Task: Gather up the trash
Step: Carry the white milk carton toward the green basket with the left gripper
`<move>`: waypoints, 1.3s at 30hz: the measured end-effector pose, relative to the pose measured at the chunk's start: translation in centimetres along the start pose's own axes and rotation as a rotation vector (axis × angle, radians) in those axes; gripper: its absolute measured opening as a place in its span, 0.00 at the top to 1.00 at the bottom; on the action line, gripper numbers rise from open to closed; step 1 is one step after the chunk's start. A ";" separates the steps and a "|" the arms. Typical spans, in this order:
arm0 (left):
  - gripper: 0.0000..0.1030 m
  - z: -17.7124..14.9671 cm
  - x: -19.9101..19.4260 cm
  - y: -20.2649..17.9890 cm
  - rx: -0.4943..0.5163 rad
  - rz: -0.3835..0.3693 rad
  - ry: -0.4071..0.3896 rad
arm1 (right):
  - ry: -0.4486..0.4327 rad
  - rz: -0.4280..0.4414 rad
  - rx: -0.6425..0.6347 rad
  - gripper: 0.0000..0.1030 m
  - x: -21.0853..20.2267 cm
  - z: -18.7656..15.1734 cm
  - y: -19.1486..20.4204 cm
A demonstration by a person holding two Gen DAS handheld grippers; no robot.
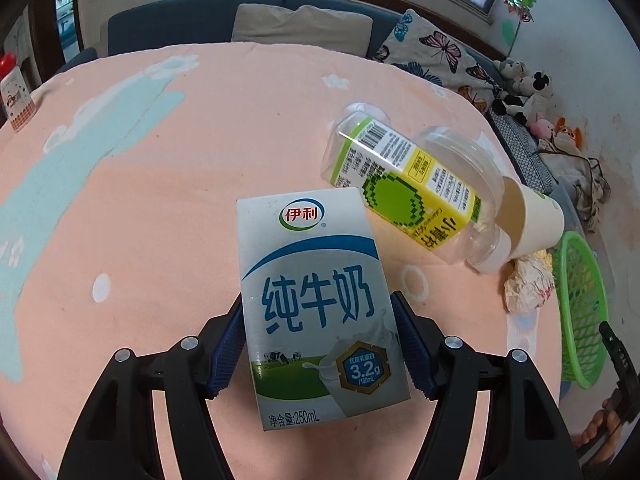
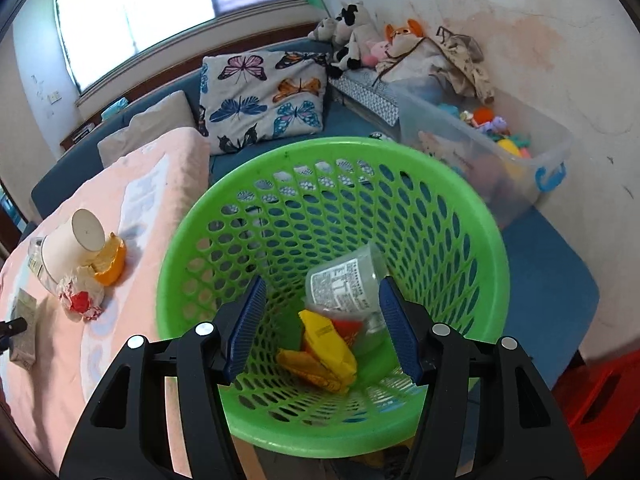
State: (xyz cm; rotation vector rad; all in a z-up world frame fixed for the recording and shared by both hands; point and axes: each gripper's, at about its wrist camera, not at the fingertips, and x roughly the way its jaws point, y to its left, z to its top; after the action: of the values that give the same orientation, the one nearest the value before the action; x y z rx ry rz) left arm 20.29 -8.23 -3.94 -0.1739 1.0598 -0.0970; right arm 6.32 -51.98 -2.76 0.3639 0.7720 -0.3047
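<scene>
Left gripper (image 1: 320, 344): blue ribbed pads pinch a white-and-blue milk carton (image 1: 316, 304) at its lower half, one pad flat on each side face. Carton front faces the camera, top end pointing to 12 o'clock, slightly tilted, over the peach tablecloth (image 1: 160, 200).

From the carton, at 1 o'clock: an empty clear plastic bottle (image 1: 412, 188) with yellow-green label, lying on its side, neck toward 4 o'clock. Whether its body touches the carton's top corner, cannot tell. At the bottle's neck end lies a paper cup (image 1: 528, 224) on its side, mouth toward the bottle. Just below the cup, at its 6 o'clock, a crumpled paper wrapper (image 1: 528, 284). At 3 o'clock, off the table edge, the green mesh basket (image 1: 580, 312).

Right gripper (image 2: 320, 328): fingers spread wide, nothing between them, poised over the mouth of the basket (image 2: 472, 216). Inside, on the bottom: a clear plastic container (image 2: 348, 284) with printed label, and yellow crumpled packaging (image 2: 328, 344) at its 7 o'clock.

On the table at 9 o'clock of the basket: the cup (image 2: 72, 244), an orange peel (image 2: 110, 260), and the wrapper (image 2: 80, 296), clustered and touching.
</scene>
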 end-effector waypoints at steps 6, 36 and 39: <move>0.36 0.1 -1.3 0.2 -0.002 0.006 -0.026 | -0.006 0.020 -0.022 0.42 -0.1 0.1 0.6; 0.36 1.2 -3.5 -4.8 0.092 -0.062 -0.053 | 0.024 0.074 -0.119 0.40 0.4 -1.3 2.4; 0.36 1.4 -3.4 -5.9 0.115 -0.073 -0.051 | 0.024 0.077 -0.135 0.39 0.3 -1.3 2.8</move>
State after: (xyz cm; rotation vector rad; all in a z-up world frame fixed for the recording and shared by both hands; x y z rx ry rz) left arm 19.85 -13.35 0.75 -0.1109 0.9940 -0.2178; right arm 6.83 -48.92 -3.29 0.2693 0.7953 -0.1750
